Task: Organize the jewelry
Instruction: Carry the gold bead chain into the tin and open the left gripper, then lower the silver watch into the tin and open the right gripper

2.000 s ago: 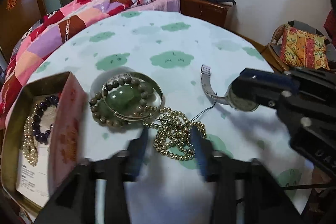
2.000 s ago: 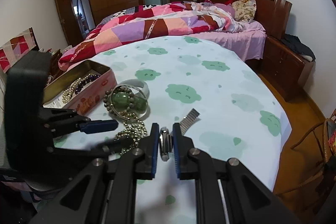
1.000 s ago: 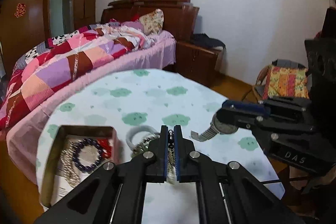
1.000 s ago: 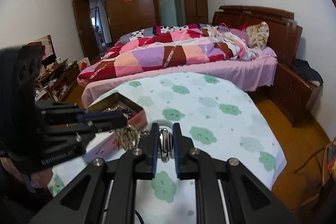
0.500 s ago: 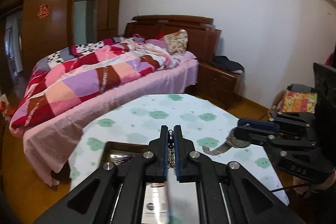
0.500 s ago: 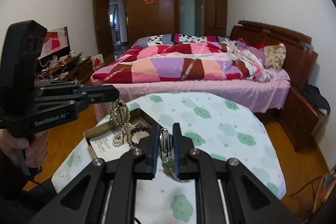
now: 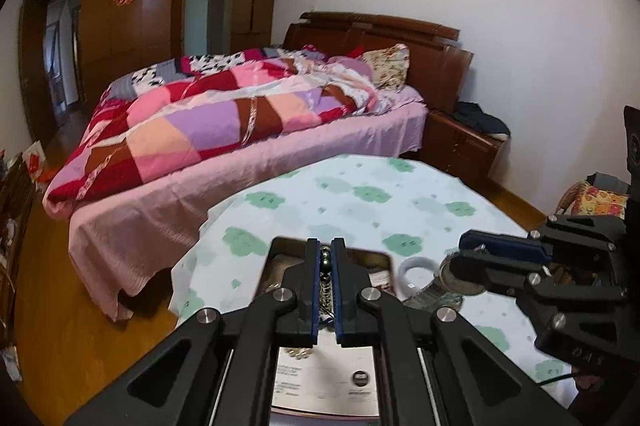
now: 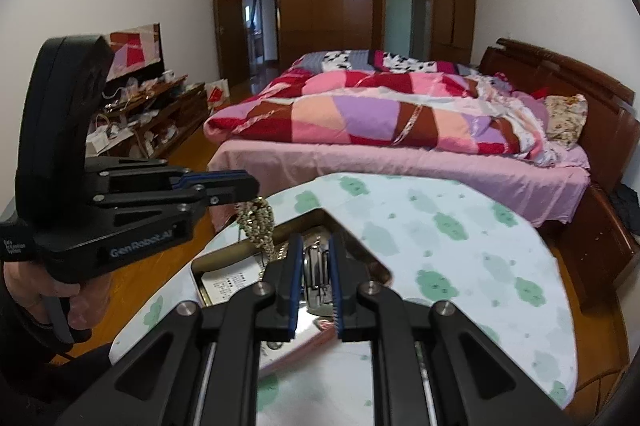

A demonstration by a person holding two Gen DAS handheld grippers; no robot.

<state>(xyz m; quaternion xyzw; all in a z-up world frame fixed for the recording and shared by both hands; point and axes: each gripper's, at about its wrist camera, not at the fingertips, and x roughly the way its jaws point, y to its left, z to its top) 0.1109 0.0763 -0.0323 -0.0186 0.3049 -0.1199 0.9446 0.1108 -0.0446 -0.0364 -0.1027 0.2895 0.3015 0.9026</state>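
Since the earlier frames we had lifted both pieces off the bench (image 7: 360,194) and carried them over the open metal tin (image 8: 224,254), which sat near the bench's left edge. Our left gripper (image 7: 326,258) had its jaws nearly closed on the gold bead necklace (image 8: 258,222), which dangled above the tin. Our right gripper (image 8: 316,266) had its jaws pinched on the metal wristwatch (image 8: 316,278). The left gripper's side read "GenRobot.AI".
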